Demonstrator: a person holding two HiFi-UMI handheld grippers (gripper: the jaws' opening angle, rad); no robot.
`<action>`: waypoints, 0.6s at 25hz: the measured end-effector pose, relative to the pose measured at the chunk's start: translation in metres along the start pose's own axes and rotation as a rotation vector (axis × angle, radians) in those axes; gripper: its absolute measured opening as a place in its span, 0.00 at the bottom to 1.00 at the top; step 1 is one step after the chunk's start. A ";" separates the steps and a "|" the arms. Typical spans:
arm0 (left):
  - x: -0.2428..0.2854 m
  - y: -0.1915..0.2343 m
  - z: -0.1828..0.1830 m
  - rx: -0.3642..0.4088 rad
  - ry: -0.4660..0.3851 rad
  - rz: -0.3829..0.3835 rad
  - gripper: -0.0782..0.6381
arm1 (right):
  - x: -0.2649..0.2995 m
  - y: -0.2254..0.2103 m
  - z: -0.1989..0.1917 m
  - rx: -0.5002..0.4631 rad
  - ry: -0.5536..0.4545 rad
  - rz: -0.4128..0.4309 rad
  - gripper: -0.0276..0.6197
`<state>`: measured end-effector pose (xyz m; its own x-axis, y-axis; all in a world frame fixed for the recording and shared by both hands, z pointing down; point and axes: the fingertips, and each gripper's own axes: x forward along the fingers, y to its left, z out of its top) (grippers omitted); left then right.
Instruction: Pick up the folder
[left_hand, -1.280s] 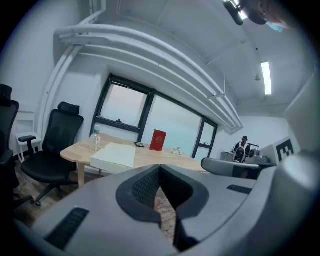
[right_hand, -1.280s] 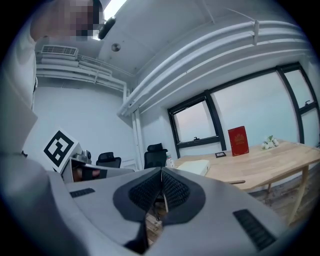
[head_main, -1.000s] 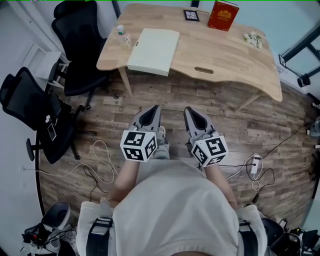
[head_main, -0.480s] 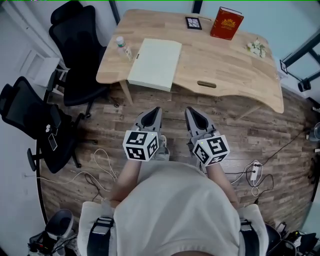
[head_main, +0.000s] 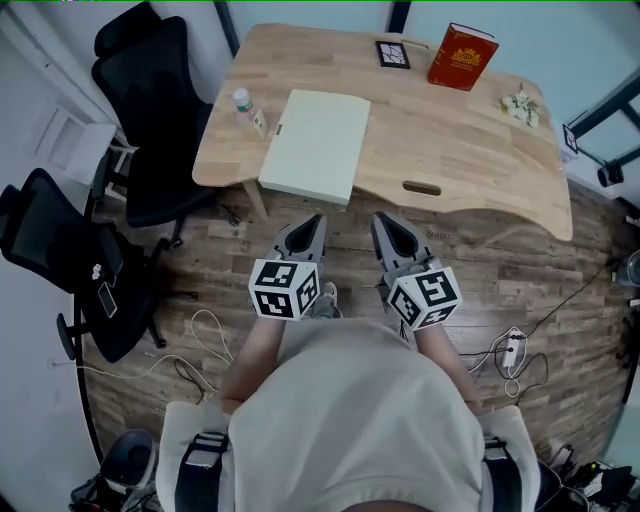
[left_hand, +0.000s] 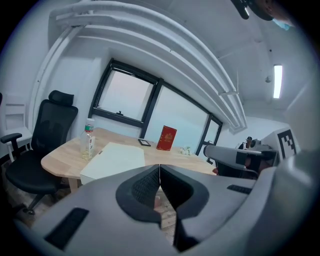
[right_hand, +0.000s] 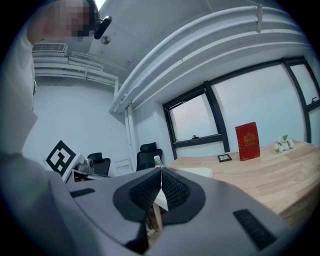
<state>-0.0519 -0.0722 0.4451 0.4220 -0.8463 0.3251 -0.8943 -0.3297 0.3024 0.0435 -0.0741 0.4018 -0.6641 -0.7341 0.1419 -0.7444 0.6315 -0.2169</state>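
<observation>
Holding both grippers shut and empty, short of the table

Nearest us, the left gripper (head_main: 314, 220) and the right gripper (head_main: 381, 220) have their jaws pressed together with nothing between them. Beyond them the pale folder (head_main: 315, 145) lies flat at the near left edge of the table (head_main: 470, 150), with a bottle (head_main: 241, 103) just beside its far left corner and a red book (head_main: 461, 57) well apart at the back. We judge it light, fairly stiff and smooth (likely to slide if pushed), so its near edge, which seems to overhang the table, looks best to pinch.
</observation>
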 end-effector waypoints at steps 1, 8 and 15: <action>0.004 0.004 0.001 -0.005 0.002 -0.001 0.14 | 0.005 -0.002 0.000 -0.001 0.002 -0.001 0.07; 0.028 0.029 0.009 -0.013 0.016 -0.007 0.14 | 0.036 -0.015 0.007 -0.011 0.009 -0.009 0.07; 0.044 0.044 0.007 -0.021 0.040 -0.016 0.14 | 0.057 -0.023 0.005 0.001 0.013 -0.015 0.07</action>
<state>-0.0738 -0.1273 0.4662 0.4417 -0.8238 0.3552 -0.8844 -0.3334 0.3266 0.0230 -0.1312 0.4098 -0.6539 -0.7400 0.1573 -0.7540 0.6204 -0.2157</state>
